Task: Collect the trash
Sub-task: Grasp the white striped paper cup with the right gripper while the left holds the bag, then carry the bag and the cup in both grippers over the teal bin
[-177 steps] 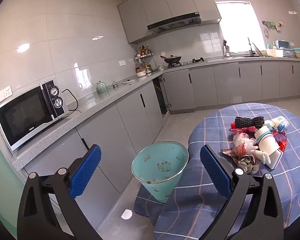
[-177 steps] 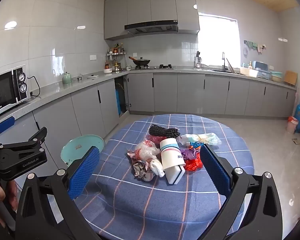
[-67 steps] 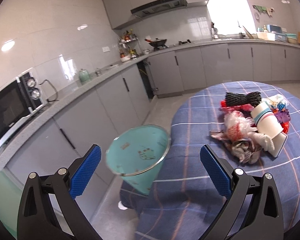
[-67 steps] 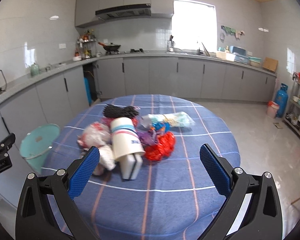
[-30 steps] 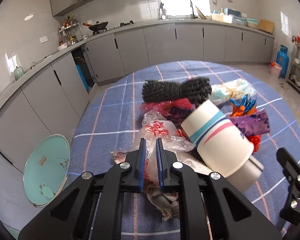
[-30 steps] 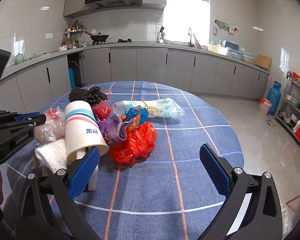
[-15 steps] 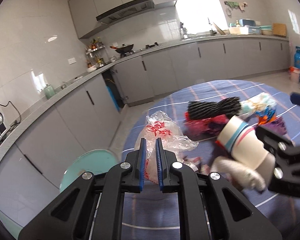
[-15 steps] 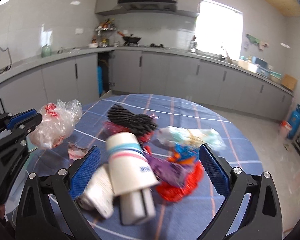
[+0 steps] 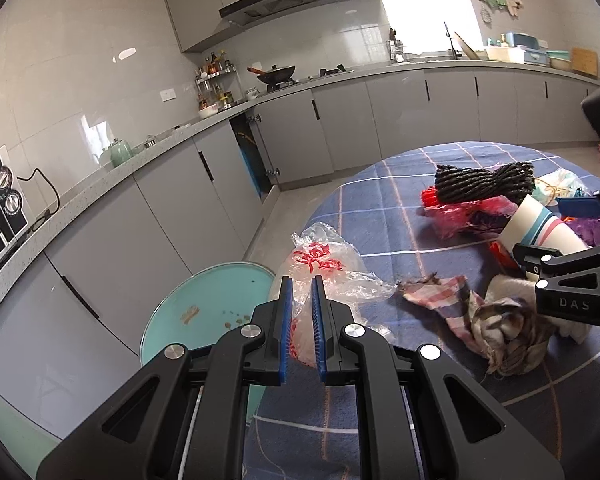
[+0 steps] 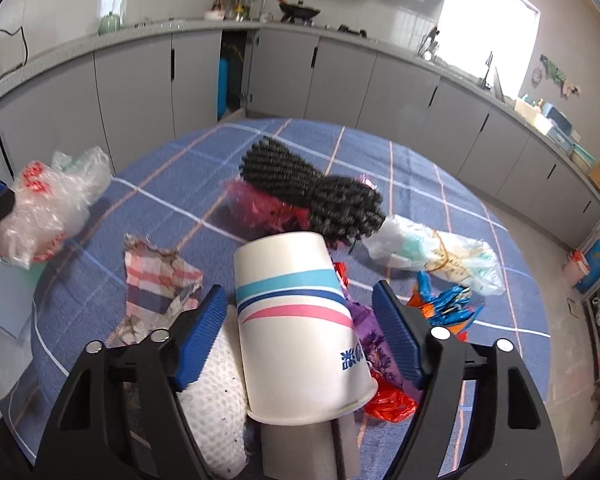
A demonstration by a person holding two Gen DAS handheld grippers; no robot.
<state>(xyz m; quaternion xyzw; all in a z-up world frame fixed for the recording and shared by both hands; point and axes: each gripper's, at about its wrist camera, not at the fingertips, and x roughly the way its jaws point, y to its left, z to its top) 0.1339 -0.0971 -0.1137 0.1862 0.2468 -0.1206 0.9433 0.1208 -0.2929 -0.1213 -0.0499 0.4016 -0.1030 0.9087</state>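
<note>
A: State the condition of the left gripper [image 9: 300, 316].

B: Its blue pads are drawn nearly together and clamped on a crumpled clear plastic bag with red print [image 9: 320, 272]. The bag is thin, wrinkled film and bulges above the pads. It hangs over the edge of the round table with the blue checked cloth [image 9: 380, 208], next to the pale green round bin [image 9: 204, 312] on the floor.

A: And the right gripper [image 10: 300, 320]?

B: Its jaws are closing around a white paper cup with teal, navy and pink stripes [image 10: 300, 304]. The cup lies on its side between the pads, rim toward the camera. A gap shows on each side, so the pads are not pressing on it.

A: Location of the remaining trash?

B: Heaped on the cloth: a black knobbly mesh roll [image 10: 316, 192] behind the cup, a checked rag [image 10: 156, 280] to its left, red plastic film [image 10: 388, 404] and an orange-blue wrapper [image 10: 444, 304] to its right.
</note>
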